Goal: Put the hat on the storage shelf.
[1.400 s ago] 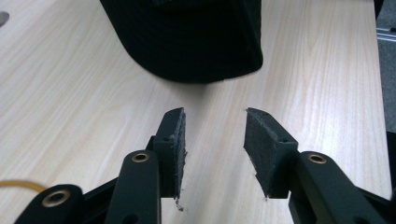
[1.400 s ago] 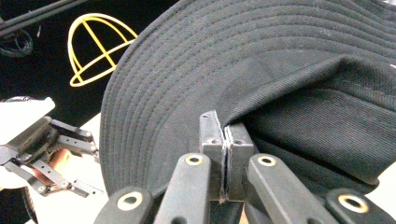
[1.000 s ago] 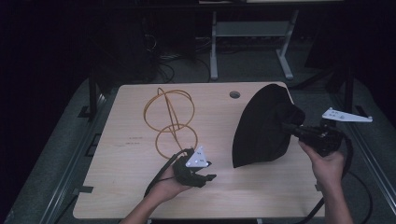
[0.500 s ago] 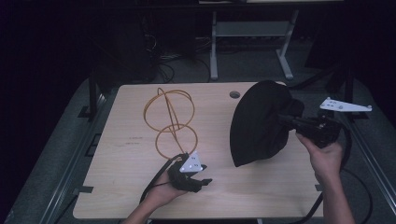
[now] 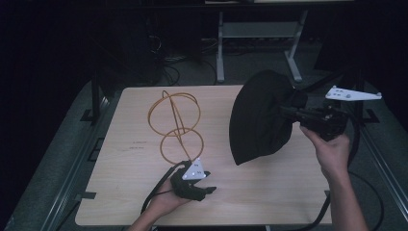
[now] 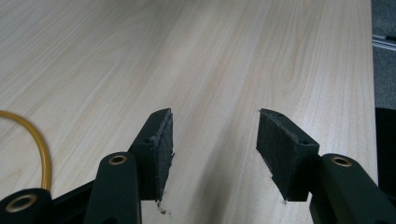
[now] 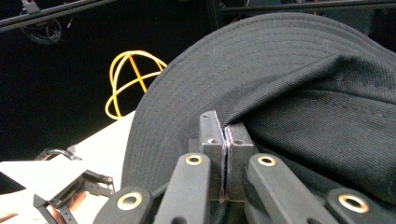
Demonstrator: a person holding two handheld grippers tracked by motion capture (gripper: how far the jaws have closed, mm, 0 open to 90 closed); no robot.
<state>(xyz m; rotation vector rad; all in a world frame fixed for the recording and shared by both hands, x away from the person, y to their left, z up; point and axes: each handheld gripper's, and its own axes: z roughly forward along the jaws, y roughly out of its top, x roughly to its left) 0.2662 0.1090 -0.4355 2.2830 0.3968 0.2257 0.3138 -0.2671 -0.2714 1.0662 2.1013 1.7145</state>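
Black hat (image 5: 260, 118): a stitched-brim cloth hat, held up off the table at its right side, hanging with its lower edge near or just touching the wood; I cannot tell which from here. Right gripper (image 5: 288, 111): jaws pressed together on a fold of the hat (image 7: 299, 93) where brim meets crown, the fabric pinched between the pads, as the right gripper view shows. Wire stand (image 5: 175, 120): a yellow-orange frame of rings crossed into a rounded head shape over a ring base, upright on the table left of the hat and well apart from it; it shows in the right gripper view too (image 7: 128, 81), bare. Left gripper (image 5: 207, 189): low at the near edge, just beside the stand's base ring, jaws spread wide with nothing between the pads (image 6: 161, 149), bare wood under them and a curve of the yellow wire (image 6: 39, 140) to one side. Table (image 5: 288, 192): pale wood, otherwise clear. Status, as I judge it: the hat is lifted and secured, which is the first part of dressing the stand; carrying it across and settling it over the wire dome remain, and the free gripper seems placed to steady the base.
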